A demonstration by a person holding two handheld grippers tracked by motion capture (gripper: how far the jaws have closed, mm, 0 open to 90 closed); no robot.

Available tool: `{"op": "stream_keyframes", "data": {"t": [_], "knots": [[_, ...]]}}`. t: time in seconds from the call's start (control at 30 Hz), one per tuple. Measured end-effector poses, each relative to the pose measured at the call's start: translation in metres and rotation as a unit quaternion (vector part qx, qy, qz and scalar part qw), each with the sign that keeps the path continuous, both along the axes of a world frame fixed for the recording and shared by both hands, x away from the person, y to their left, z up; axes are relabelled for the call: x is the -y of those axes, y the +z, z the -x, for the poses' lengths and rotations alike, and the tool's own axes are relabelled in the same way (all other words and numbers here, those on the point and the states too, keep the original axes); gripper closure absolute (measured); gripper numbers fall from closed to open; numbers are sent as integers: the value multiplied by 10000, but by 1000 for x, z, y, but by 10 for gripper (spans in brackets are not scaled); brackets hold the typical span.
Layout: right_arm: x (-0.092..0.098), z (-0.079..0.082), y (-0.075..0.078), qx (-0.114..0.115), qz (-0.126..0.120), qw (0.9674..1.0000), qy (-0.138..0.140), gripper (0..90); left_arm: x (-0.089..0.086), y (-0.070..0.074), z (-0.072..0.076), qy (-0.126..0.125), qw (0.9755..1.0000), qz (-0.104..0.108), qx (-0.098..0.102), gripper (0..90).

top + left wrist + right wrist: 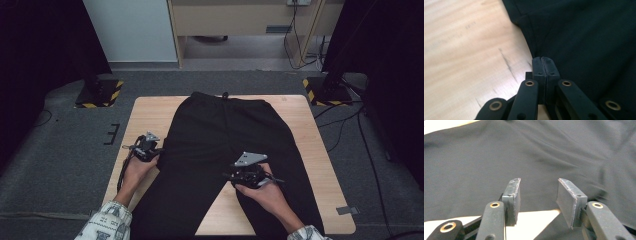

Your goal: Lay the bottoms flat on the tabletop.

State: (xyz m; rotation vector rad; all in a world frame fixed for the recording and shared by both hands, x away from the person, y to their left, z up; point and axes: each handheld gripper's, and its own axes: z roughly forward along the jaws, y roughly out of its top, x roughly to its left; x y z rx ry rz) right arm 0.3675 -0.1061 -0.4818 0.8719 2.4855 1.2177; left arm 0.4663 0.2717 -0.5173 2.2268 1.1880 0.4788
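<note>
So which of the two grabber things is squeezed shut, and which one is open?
The left gripper is shut, pinching the black trousers' side edge. The right gripper is open, its jaws apart above the crotch.

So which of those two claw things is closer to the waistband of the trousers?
Left. The left gripper is shut at the outer side seam of the black trousers, slightly nearer the waistband; the right gripper hangs open by the crotch.

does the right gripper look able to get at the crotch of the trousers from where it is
Probably yes. The right gripper has its jaws open and sits low over the black trousers, just where the two legs fork above the bare wedge of table. Nothing lies between it and the cloth.
</note>
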Motion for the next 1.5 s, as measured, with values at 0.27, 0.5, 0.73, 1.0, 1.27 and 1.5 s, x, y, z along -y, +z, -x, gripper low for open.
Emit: {"op": "stream_keyframes", "data": {"t": [0.27,0.5,0.73,1.0,1.27,1.5], "knots": [[36,-9,5,112,-40,9985,-543,484,-9,-1,-8,7,10000,36,10,886],[61,-8,4,215,-21,9964,-824,369,-18,-1,22,-75,9999,125,-2,866],[108,-25,2,445,83,9836,-1747,152,-15,15,26,38,9979,350,549,293],[178,-43,-14,143,196,9653,-2599,159,-35,6,24,333,9982,208,443,123],[222,-49,-41,-145,348,9471,-3188,166,-66,-8,21,905,9950,281,325,109],[235,-52,-53,-218,442,9413,-3340,153,-71,-14,22,858,9955,316,242,103]]}}
